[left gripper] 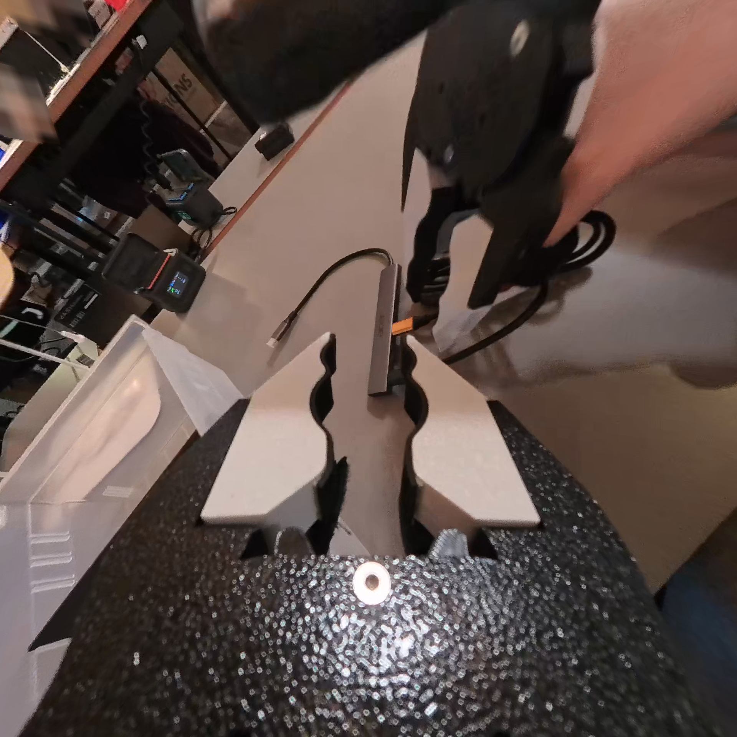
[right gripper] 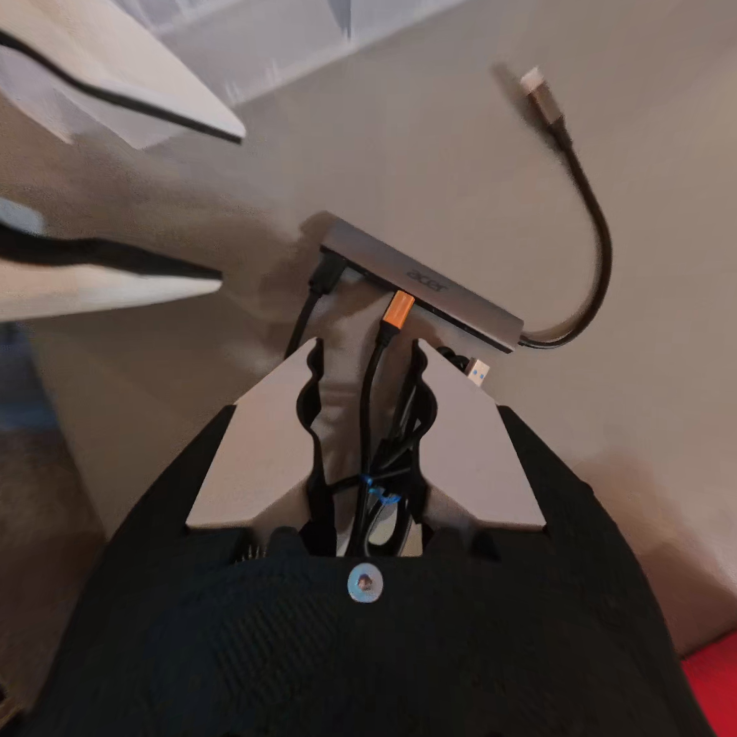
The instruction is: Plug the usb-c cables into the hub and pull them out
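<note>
Each claw is showing two pale grey wedge fingers with wavy black-lined inner edges, set in a black textured body carrying a silver screw; the left claw body is glinting, the right claw matte

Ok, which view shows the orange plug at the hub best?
The right wrist view: the orange plug faces the camera, seated in the hub. The left wrist view shows it side-on and smaller, beside the hub's edge.
</note>
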